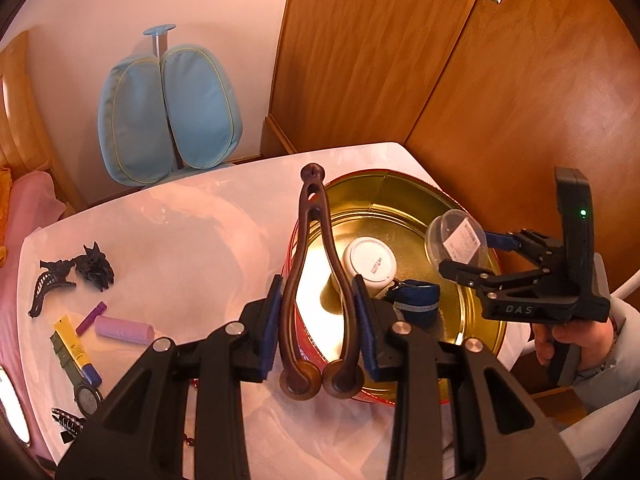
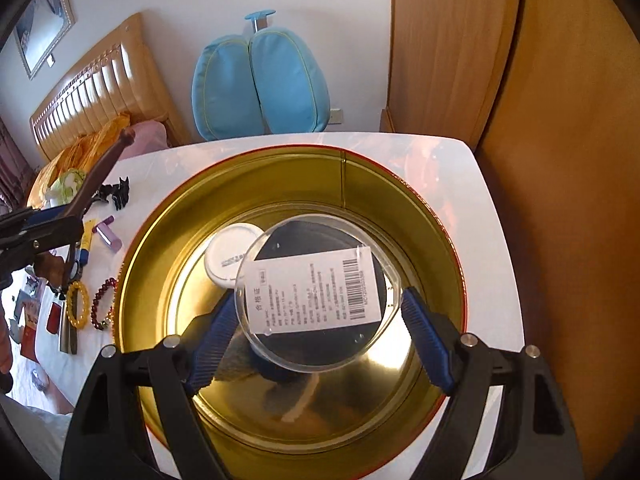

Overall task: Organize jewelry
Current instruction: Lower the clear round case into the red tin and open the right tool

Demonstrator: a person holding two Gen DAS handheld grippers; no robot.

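My left gripper [image 1: 318, 300] is shut on a brown wishbone-shaped tool [image 1: 308, 216], whose two legs sit between the blue pads; its single end points away over the tin's left rim. A round gold tin [image 2: 304, 176] with a red outside stands on the white table [image 1: 180, 220]. In it lie a white round jar [image 2: 228, 256] and a dark blue band [image 1: 416, 300]. Above the tin, my right gripper [image 2: 320, 332] is shut on a clear round box [image 2: 316, 292] with a white barcode label. The left wrist view shows that gripper [image 1: 466, 254] at the right, held by a hand.
Left of the tin lie black claw clips [image 1: 94, 266], a purple tube [image 1: 124, 330], a yellow tube [image 1: 74, 350], a watch [image 1: 86, 394], and yellow [image 2: 78, 304] and red bead bracelets [image 2: 102, 304]. A blue chair [image 1: 168, 108] stands behind the table, a wooden wardrobe [image 1: 400, 60] at the right.
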